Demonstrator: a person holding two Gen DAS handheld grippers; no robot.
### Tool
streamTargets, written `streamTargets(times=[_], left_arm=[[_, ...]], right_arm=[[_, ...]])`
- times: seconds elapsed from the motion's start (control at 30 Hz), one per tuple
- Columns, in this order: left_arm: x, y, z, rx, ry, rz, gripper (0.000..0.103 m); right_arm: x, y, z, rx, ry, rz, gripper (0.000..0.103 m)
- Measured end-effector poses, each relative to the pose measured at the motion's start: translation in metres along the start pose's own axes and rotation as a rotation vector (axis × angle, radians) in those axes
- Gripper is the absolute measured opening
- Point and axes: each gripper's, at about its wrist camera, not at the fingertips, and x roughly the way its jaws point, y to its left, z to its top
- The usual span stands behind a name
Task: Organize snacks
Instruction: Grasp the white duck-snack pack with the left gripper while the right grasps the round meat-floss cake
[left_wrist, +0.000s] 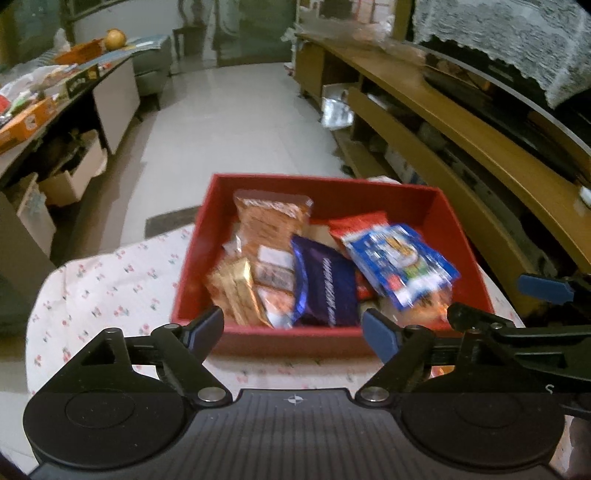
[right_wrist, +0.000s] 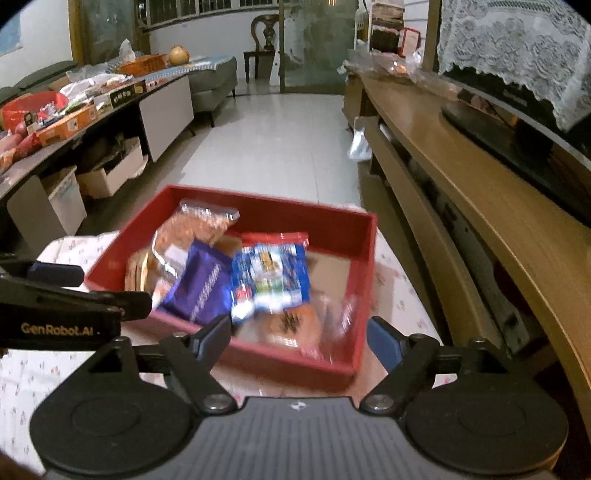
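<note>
So the table (left_wrist: 92, 288) is rounded at the edge and wears a white cloth (right_wrist: 402, 295) with a little red flower print. Sitting right on that cloth is a red box (left_wrist: 332, 336), open on top, near the table's far edge. The cloth looks a bit rumpled on the left side, and the bare parts of it show on the left, the right and along the near side of the box. Beyond the table's edge there's pale tiled floor (right_wrist: 273, 147).
</note>
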Motion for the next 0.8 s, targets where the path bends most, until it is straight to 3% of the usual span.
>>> streamTargets(times=[0.23,0.5,0.8], left_arm=[[-0.001,-0.014,-0.027,0.020,0.061,-0.047,0.087],[0.003,-0.026,-0.053,0.056,0.121,-0.056,0.088],[0.007,-0.036,-0.071,0.085,0.169,-0.079,0.089]], right_arm=[[0.003,-0.016,-0.025,0.052,0.112,0.027,0.100],[0.035,-0.014,-0.040,0.044,0.254,0.066,0.100],[0.064,-0.002,-0.043,-0.020,0.303,0.033,0.102]])
